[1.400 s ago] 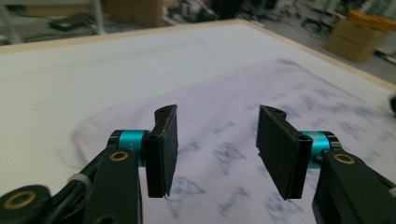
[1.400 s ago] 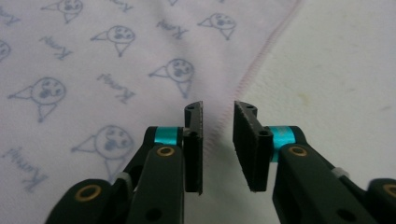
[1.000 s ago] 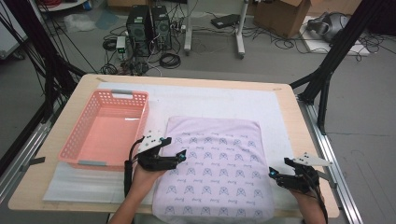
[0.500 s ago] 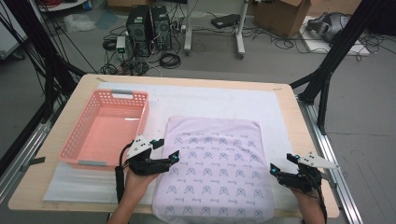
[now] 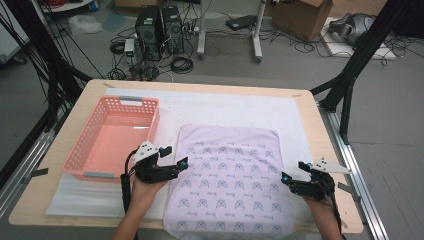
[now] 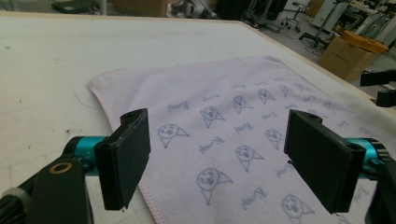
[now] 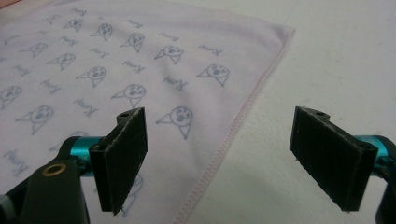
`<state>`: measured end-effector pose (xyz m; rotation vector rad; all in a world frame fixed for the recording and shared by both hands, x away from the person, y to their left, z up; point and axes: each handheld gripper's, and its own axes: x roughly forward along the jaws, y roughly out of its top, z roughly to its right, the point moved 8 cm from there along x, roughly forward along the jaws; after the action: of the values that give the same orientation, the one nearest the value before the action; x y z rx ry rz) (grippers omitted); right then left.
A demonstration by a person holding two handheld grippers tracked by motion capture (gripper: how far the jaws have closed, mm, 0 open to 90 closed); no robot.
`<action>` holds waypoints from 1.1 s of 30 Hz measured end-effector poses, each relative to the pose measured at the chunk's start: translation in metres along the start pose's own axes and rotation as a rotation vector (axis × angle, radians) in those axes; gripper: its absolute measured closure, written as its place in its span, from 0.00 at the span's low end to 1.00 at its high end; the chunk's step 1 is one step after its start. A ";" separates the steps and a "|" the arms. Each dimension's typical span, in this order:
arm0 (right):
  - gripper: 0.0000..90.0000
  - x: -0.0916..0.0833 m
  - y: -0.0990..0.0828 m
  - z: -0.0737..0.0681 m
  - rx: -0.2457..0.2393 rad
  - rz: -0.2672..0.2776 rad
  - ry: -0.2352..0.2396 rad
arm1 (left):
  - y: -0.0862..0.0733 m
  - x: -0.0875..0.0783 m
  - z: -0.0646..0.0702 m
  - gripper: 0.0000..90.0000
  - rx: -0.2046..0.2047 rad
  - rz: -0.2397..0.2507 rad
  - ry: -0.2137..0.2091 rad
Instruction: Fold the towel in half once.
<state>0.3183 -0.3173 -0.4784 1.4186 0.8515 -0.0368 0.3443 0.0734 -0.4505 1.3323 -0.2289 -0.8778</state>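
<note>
Black two-jaw left gripper (image 5: 184,163) hovers with jaws spread wide over the left edge of a pale lilac printed towel (image 5: 231,175), gripping nothing. Its twin, the right gripper (image 5: 285,178), straddles the towel's right hem, jaws apart after just widening. Spread flat on the white-covered table (image 5: 235,107), the towel lies beside a pink plastic basket (image 5: 116,134).

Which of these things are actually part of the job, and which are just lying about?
In use:
- lilac towel, spread flat on the table
- left tongs, open at its left edge
- right tongs, open at its right edge

Just lying about:
- pink basket, empty, left of the towel
- computer towers and cardboard box on the floor
</note>
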 end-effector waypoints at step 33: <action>0.88 0.065 0.017 0.016 0.042 -0.202 -0.126 | -0.022 0.055 -0.034 0.97 0.115 -0.320 0.231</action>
<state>0.3806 -0.2981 -0.4997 1.3501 0.8899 -0.2965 0.3930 0.0628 -0.4974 1.5913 0.1193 -0.9776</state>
